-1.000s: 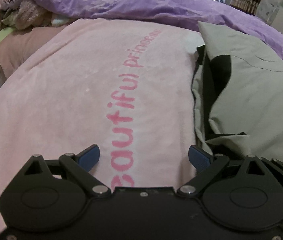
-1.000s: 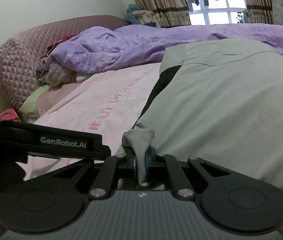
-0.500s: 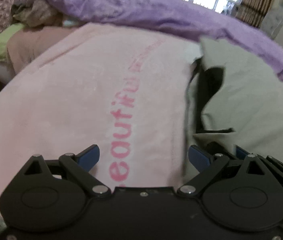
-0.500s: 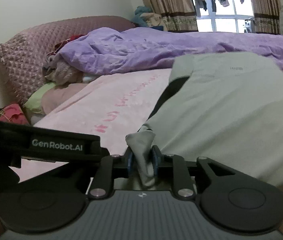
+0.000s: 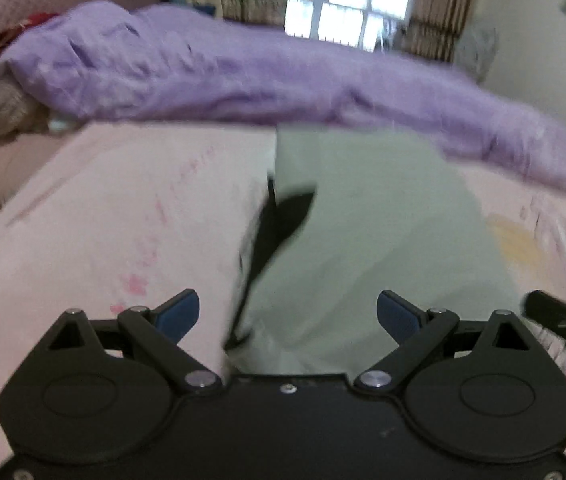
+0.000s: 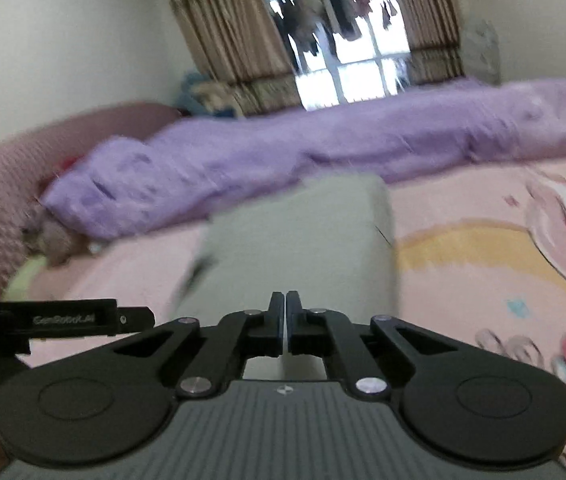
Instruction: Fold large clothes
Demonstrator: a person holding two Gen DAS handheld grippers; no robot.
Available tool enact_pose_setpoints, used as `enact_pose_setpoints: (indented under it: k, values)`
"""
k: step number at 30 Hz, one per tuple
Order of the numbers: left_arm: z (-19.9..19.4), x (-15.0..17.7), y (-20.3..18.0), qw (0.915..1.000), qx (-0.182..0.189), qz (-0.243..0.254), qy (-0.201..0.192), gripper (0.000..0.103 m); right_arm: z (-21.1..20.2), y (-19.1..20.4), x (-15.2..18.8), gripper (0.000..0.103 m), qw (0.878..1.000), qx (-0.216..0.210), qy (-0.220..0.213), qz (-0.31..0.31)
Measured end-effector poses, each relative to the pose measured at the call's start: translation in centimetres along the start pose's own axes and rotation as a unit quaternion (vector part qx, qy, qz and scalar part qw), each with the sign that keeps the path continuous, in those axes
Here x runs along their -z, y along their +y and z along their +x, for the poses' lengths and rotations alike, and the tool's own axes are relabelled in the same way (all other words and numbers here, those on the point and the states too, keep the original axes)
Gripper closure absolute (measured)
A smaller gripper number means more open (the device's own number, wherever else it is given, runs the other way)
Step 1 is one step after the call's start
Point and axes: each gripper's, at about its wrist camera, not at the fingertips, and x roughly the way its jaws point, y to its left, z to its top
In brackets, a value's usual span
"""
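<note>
Nearest, in the left wrist view: left gripper (image 5: 288,312) spread wide, blue pads empty, hovering low over the near end of the grey-green garment (image 5: 367,232). Near hem lying directly between and just ahead of the fingers, slightly toward the right one; a dark panel (image 5: 283,220) showing along the garment's left edge.

In the right wrist view: right gripper (image 6: 285,320) clenched, fingers pressed together; no cloth visible between the tips, though fabric shows just beneath them, so whether a thin edge is pinched cannot be told. Garment (image 6: 295,248) straight ahead of this gripper too, touching or nearly touching its underside.

Further out: long axis of the garment running away from both grippers, from the near edge of the pink bedsheet (image 5: 103,216) toward the purple duvet (image 5: 243,76) heaped across the far side of the bed. Both frames blurred.

Judged: left gripper better placed for the next grasp, being open and centred on the near hem; fold likely lengthwise, near end carried toward the far end.
</note>
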Motion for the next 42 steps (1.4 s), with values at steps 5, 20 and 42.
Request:
enact_pose_setpoints:
  k: [5, 20, 42]
  values:
    - [4.1, 3.0, 0.7, 0.9978, -0.031, 0.014, 0.057, 0.002, 0.7, -1.9, 2.5, 0.102, 0.999, 0.024, 0.031, -0.010]
    - [3.0, 2.7, 1.8, 0.9997, -0.012, 0.012, 0.019, 0.002, -0.3, -2.0, 2.5, 0.091, 1.000, 0.019, 0.006, 0.005]
    - [6.9, 2.3, 3.4, 0.9982, -0.002, 0.005, 0.059, 0.000, 4.3, -0.1, 3.6, 0.093, 0.998, 0.026, 0.053, -0.025]
